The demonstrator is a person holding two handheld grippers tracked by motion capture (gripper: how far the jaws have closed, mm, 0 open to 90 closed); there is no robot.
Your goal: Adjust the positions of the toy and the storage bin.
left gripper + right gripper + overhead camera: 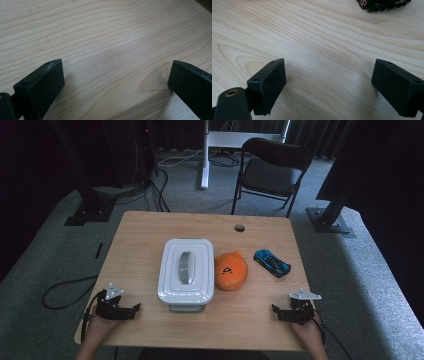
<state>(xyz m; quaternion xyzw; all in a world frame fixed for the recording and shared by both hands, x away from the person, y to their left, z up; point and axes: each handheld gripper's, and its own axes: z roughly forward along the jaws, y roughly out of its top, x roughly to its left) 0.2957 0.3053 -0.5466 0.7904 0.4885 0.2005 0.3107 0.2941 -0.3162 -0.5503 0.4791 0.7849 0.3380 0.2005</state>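
Both grippers are resting at the near table edge, jaws spread and grasping nothing: left gripper (pixel 134 309), right gripper (pixel 276 311). The box (pixel 186 270) is sitting ahead, between them. Judged step: start; next, reaching inward to the box.

The table (pixel 140 240) is light brown wood with wavy lines. The box (pixel 186 270) is white with a grey handle. The soft toy (pixel 231 271) is orange. The toy car (pixel 271 262) is blue and black. Both claws, left (pixel 136 309) and right (pixel 276 310), are black.
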